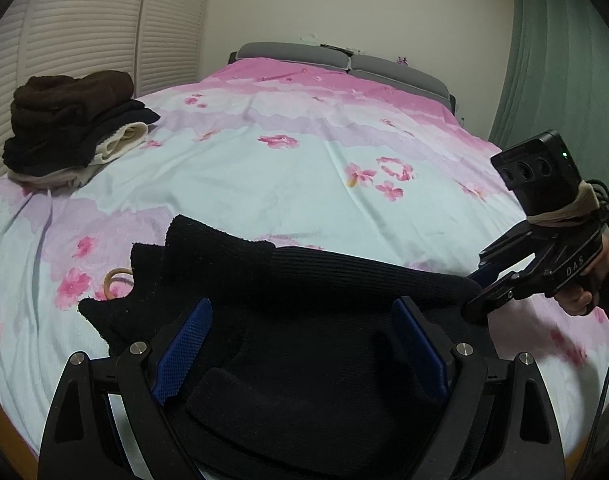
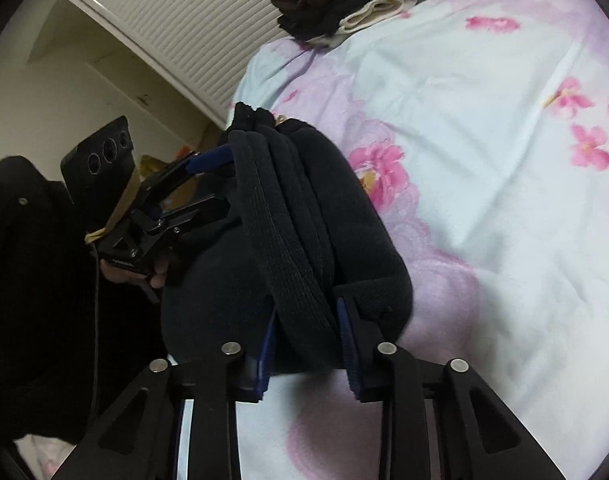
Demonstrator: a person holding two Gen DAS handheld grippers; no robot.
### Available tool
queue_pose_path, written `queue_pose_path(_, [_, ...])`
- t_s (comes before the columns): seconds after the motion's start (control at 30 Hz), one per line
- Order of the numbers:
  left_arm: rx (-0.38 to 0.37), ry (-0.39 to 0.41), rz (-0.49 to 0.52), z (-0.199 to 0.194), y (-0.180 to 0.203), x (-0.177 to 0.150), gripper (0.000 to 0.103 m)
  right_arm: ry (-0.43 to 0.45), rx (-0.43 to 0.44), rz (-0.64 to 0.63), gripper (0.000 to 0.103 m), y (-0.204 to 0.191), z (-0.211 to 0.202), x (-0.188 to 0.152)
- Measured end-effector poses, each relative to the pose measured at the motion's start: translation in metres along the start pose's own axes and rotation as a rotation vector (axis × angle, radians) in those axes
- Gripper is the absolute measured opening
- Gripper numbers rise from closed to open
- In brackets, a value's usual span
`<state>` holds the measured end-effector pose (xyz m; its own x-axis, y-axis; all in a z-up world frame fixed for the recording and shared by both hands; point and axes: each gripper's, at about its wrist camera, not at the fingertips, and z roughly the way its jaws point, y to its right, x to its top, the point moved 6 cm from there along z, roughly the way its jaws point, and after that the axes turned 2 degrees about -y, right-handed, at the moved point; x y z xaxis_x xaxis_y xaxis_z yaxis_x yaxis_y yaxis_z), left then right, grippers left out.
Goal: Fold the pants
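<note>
The black knit pants [image 1: 304, 292] lie folded in a thick bundle at the near edge of the bed [image 1: 304, 152]. My left gripper [image 1: 304, 344] is open, its blue pads wide apart over the bundle's near part. My right gripper [image 2: 304, 336] is shut on the folded layers of the pants [image 2: 304, 216] at the bundle's right end. In the left wrist view the right gripper [image 1: 478, 290] comes in from the right onto the pants. In the right wrist view the left gripper [image 2: 214, 182] sits open at the bundle's far end.
A stack of folded brown, black and cream clothes [image 1: 72, 128] sits at the bed's far left. A tan hair tie [image 1: 118, 278] lies by the pants' left edge. Louvred closet doors [image 1: 84, 28] stand left, a green curtain [image 1: 552, 64] right.
</note>
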<state>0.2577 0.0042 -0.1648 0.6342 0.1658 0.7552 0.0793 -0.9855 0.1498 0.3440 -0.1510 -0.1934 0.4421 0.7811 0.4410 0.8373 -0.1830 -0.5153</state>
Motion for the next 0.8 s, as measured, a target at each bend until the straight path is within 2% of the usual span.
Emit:
queue_pose_path(0.07, [-0.004,-0.006,0.009,0.001,0.001,0.001,0.092,0.007,-0.046,0.025,0.028,0.001,-0.001,-0.004])
queue_pose_path(0.17, [-0.017,-0.011,-0.004,-0.004,0.000,0.004,0.092,0.037,-0.057,0.125,0.031,0.006,-0.002,-0.008])
queue_pose_path(0.2, [-0.026,-0.015,-0.017,-0.007,-0.002,0.006,0.092,0.062,-0.083,0.151,0.036,0.007,-0.005,-0.007])
queue_pose_path(0.27, [-0.040,-0.025,-0.032,-0.013,-0.006,0.008,0.091,0.099,-0.167,0.188,0.057,0.004,-0.010,-0.005])
queue_pose_path(0.33, [-0.046,-0.026,-0.040,-0.024,-0.012,0.009,0.092,0.159,-0.233,0.214,0.068,-0.007,-0.018,-0.005])
queue_pose_path(0.37, [-0.048,-0.025,-0.043,-0.030,-0.016,0.009,0.092,0.199,-0.244,0.231,0.075,-0.014,-0.023,-0.006])
queue_pose_path(0.4, [-0.049,-0.020,-0.044,-0.037,-0.021,0.009,0.092,0.245,-0.265,0.264,0.077,-0.021,-0.027,-0.009])
queue_pose_path(0.47, [-0.049,-0.010,-0.044,-0.050,-0.033,0.008,0.093,0.335,-0.304,0.348,0.078,-0.030,-0.034,-0.017])
queue_pose_path(0.57, [-0.057,-0.013,-0.049,-0.065,-0.055,0.002,0.098,0.526,-0.343,0.508,0.079,-0.052,-0.039,-0.041])
queue_pose_path(0.63, [-0.072,-0.030,-0.065,-0.070,-0.071,-0.003,0.098,0.652,-0.368,0.588,0.083,-0.072,-0.038,-0.059])
queue_pose_path(0.73, [-0.085,-0.042,-0.106,-0.076,-0.092,-0.011,0.099,0.812,-0.377,0.682,0.094,-0.098,-0.029,-0.082])
queue_pose_path(0.8, [-0.114,-0.044,-0.125,-0.078,-0.097,-0.014,0.103,0.873,-0.357,0.734,0.094,-0.109,-0.021,-0.092])
